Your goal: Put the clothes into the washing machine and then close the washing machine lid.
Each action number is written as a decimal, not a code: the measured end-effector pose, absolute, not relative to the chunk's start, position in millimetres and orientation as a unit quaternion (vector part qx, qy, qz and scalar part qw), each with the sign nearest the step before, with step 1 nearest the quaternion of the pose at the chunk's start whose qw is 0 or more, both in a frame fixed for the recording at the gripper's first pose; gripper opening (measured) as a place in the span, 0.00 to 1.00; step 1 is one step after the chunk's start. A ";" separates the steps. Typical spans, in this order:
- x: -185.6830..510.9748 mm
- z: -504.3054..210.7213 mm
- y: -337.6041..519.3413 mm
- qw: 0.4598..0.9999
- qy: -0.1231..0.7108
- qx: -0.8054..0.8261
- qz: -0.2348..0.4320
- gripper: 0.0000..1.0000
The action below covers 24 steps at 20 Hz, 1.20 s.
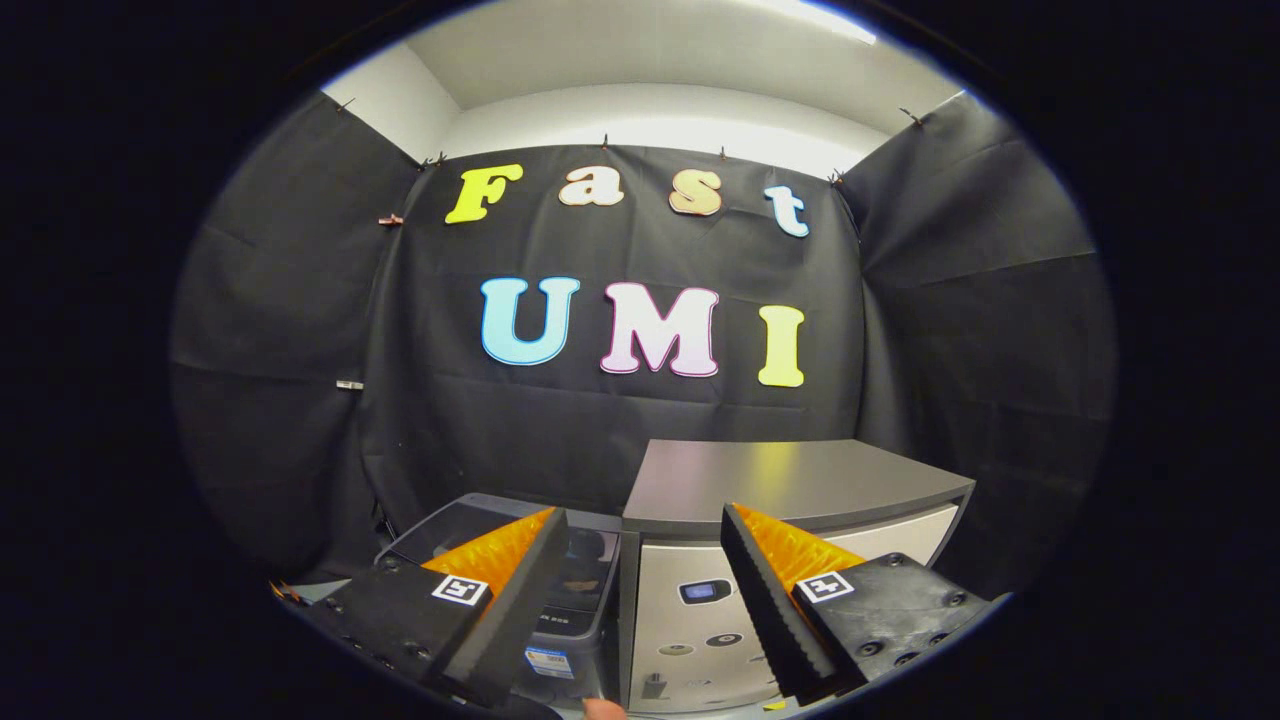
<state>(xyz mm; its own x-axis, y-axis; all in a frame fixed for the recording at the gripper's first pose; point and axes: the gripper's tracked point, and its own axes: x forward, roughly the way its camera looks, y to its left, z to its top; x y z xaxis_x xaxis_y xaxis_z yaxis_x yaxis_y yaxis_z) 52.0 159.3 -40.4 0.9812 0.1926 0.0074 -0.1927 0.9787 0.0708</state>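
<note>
Two claw (640, 560) fingers apart, gap free.

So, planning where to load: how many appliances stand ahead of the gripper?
2. A dark-lidded washing machine sits behind the left finger; a pale cabinet-like unit stands beside it, beyond the open gripper. Others may be hidden.

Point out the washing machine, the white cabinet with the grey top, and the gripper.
washing machine (585, 575): gripper view, its dark top between the fingers.
white cabinet (800, 480): gripper view, its grey top, beyond the fingers.
gripper (640, 520): gripper view, the gap between its open fingertips, holding nothing.
</note>
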 end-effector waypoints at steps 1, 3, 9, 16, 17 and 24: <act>51.9 -38.9 160.2 0.995 -0.002 0.036 0.097 0.96; 52.5 -36.4 161.6 0.994 -0.006 0.038 0.098 0.96; 54.0 -41.0 166.2 0.994 0.001 0.036 0.099 0.96; 53.6 -39.3 166.3 0.994 -0.001 0.050 0.102 0.96; 54.1 -40.6 165.3 0.994 0.000 0.051 0.101 0.96; 54.7 -43.8 158.1 0.994 0.001 0.051 0.095 0.96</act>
